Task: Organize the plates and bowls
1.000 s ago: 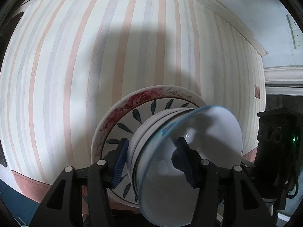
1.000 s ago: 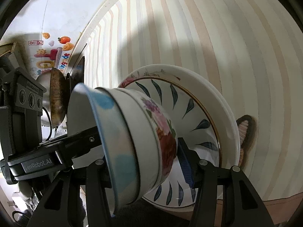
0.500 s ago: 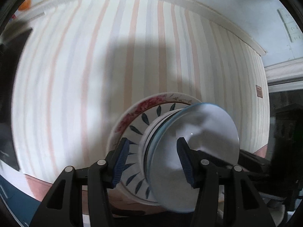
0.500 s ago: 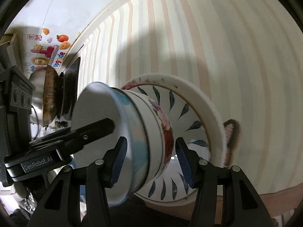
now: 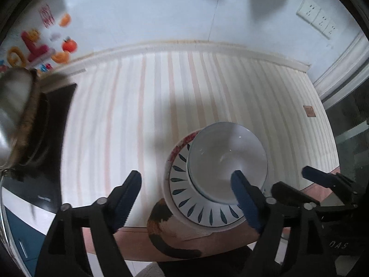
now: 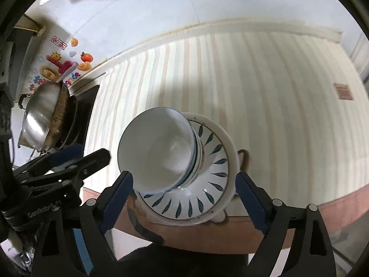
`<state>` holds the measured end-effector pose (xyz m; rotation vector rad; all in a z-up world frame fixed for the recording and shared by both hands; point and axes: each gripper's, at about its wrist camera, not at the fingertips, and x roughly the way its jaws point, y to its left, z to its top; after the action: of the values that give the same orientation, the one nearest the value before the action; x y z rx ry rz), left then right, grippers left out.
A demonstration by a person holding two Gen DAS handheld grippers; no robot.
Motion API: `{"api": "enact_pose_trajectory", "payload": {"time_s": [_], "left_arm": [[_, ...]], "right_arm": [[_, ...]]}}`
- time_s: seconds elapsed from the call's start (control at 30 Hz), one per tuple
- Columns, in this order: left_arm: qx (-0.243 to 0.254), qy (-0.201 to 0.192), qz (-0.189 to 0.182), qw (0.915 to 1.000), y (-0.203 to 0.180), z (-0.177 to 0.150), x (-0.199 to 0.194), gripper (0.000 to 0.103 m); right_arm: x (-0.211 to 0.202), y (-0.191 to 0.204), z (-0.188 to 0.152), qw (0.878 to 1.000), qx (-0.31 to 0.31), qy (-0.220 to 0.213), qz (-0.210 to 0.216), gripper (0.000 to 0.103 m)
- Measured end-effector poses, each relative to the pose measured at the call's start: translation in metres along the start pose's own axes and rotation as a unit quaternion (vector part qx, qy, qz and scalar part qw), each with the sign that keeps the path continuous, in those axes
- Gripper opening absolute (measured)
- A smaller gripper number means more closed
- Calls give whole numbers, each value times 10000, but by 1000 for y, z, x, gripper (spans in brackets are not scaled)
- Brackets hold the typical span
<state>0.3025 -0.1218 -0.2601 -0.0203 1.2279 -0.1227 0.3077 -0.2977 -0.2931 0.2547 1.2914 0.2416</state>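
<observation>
A stack of bowls [image 5: 227, 161] stands on stacked plates with a blue leaf pattern [image 5: 196, 210] near the front edge of the striped tablecloth. The top bowl is white inside [image 6: 159, 152]; the leaf plate [image 6: 207, 198] lies under it. My left gripper [image 5: 188, 202] is open and empty, drawn back above and to the left of the stack. My right gripper [image 6: 184, 198] is open and empty, its fingers standing wide on either side of the stack without touching it.
A steel wok [image 6: 43, 120] sits on a black stove [image 6: 80, 115] at the left. A cat-pattern mat edge [image 5: 161, 217] lies under the plates. The striped tablecloth [image 5: 138, 127] runs back to a white wall with stickers [image 5: 46, 46].
Both grippers opened, let go of the bowl stack and pulled back and up. The stack now rests on the plates on the table.
</observation>
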Motion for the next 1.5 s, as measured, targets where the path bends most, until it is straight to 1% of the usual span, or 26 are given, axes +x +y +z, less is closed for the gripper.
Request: {"api": "enact_pose_trajectory", "payload": {"time_s": [0.07,0.17,0.27,0.4,0.5,0.63,0.7,0.9,1.07,1.2,1.3,1.5], "left_arm": [[-34,-145,36,9999,1,-6,-12,91],[-133,-404,65,9991,3,-16,-31,92],[-214,-615,75,9978,2,-27,-52,98],[-262,-934,170,9951,-4,-49,-82,99],[-331,-1023,165,9941,-7,-66,-100,99],[-481,-1277,260,9903,-11,-95,-128,99],[-518,-1421,376,9878,-16,-112,-146,99],[-426,-1849,538,9804,-30,-155,-198,99],[-446,-2188,565,9731,-33,-187,-237,99],[-436,-2353,491,9697,-29,-207,-261,99],[-409,-2439,533,9675,-25,-221,-275,99],[-376,-2430,517,9679,-13,-235,-286,99]], "right_arm": [[-15,2,-7,9997,-34,-164,-159,94],[-37,4,-16,9983,-118,-402,-396,97],[-65,7,-28,9960,-171,-712,-509,98],[-100,13,-44,9922,-256,-1088,-551,99],[-126,21,-62,9888,-374,-1321,-579,99],[-161,30,-95,9837,-604,-1583,-598,100],[-175,32,-111,9813,-650,-1699,-631,100],[-225,39,-165,9753,-704,-1979,-679,100],[-274,53,-206,9642,-789,-2390,-835,101],[-304,68,-235,9563,-812,-2649,-934,101],[-318,77,-251,9542,-771,-2733,-946,101],[-332,95,-276,9506,-752,-2831,-1026,101]]}}
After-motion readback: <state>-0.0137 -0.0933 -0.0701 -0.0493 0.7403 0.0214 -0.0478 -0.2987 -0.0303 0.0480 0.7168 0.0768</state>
